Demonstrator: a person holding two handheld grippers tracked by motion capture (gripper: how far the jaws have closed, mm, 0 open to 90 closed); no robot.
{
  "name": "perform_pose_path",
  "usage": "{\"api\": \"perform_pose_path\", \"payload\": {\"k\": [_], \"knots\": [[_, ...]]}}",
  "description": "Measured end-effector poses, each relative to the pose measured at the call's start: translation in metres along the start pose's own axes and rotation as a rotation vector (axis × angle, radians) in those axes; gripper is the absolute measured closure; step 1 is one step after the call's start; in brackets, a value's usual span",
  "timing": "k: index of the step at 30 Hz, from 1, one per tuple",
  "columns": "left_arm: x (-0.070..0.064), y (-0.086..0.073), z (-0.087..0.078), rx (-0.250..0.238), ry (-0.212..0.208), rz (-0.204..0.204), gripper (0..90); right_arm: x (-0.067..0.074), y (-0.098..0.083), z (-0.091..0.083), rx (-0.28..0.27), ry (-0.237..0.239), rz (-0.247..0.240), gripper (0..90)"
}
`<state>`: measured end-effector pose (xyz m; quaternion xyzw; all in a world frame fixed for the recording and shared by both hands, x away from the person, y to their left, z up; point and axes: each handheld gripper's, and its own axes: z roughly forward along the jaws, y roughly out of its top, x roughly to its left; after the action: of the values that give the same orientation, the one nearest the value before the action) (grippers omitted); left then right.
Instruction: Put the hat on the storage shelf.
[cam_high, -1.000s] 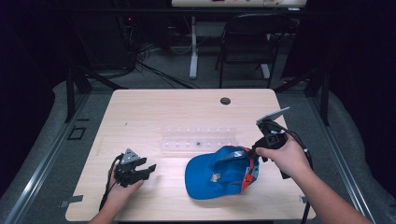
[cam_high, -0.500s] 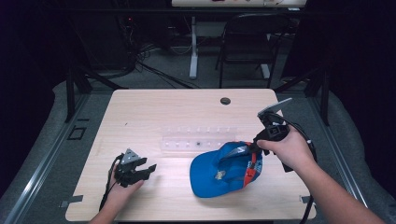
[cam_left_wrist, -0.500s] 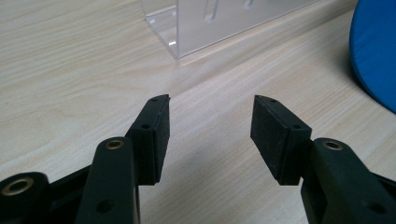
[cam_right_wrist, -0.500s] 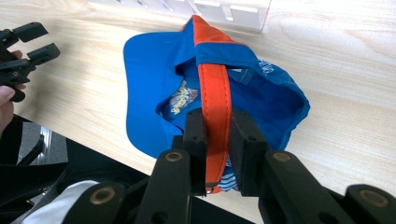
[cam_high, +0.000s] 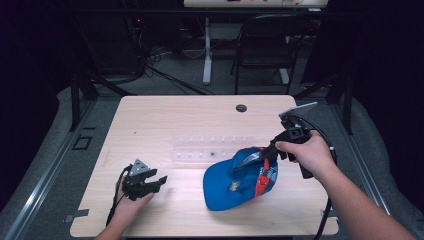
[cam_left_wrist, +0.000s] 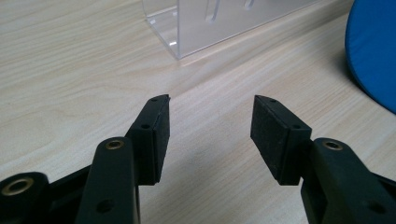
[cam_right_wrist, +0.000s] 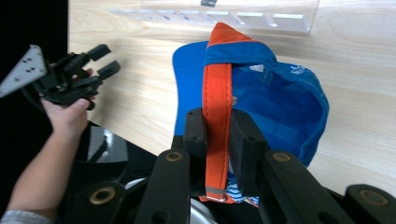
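While I look down from the high view, my right claw (cam_high: 267, 152) is clamped on the orange strap (cam_high: 259, 181) of the blue cap (cam_high: 235, 182), which lies open side up on the right half of the desk (cam_high: 165, 115), its back edge lifted at the claw and its brim toward the near edge. A clear plastic rack (cam_high: 200, 150) lies flat just beyond the cap, near the middle of the desk. My left claw (cam_high: 155, 182) rests low on the left part of the desk, well apart from the cap, its jaws apart and holding nothing.

From the left gripper view, my left claw (cam_left_wrist: 210, 126) stands wide, with bare wood between its pads. One corner of the clear rack (cam_left_wrist: 210, 23) sits ahead of it, and the cap's blue edge (cam_left_wrist: 371, 51) shows at the right.

From the right gripper view, my right claw (cam_right_wrist: 217, 135) pinches the orange strap (cam_right_wrist: 217, 93) between both pads; the strap runs up over the cap's blue inside (cam_right_wrist: 275, 93). My left hand (cam_right_wrist: 67, 114) with its claw (cam_right_wrist: 105, 58) shows at the left, and the rack (cam_right_wrist: 224, 16) lies along the top.
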<state>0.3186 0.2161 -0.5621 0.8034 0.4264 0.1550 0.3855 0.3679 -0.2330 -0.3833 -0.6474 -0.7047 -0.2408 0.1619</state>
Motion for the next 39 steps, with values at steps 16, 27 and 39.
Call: {"api": "perform_pose_path", "payload": {"k": [16,27,39], "knots": [[0.000,0.000,0.000,0.000,0.000,0.001,48.0,0.000,0.003,-0.007,-0.005,0.161,0.018,78.3],[-0.001,0.000,0.001,-0.006,0.012,0.002,48.0,0.026,0.005,-0.018,-0.023,0.243,-0.029,78.4],[-0.001,0.000,0.001,-0.004,0.011,0.002,48.0,0.029,0.007,-0.026,-0.070,0.300,-0.031,78.4]]}}
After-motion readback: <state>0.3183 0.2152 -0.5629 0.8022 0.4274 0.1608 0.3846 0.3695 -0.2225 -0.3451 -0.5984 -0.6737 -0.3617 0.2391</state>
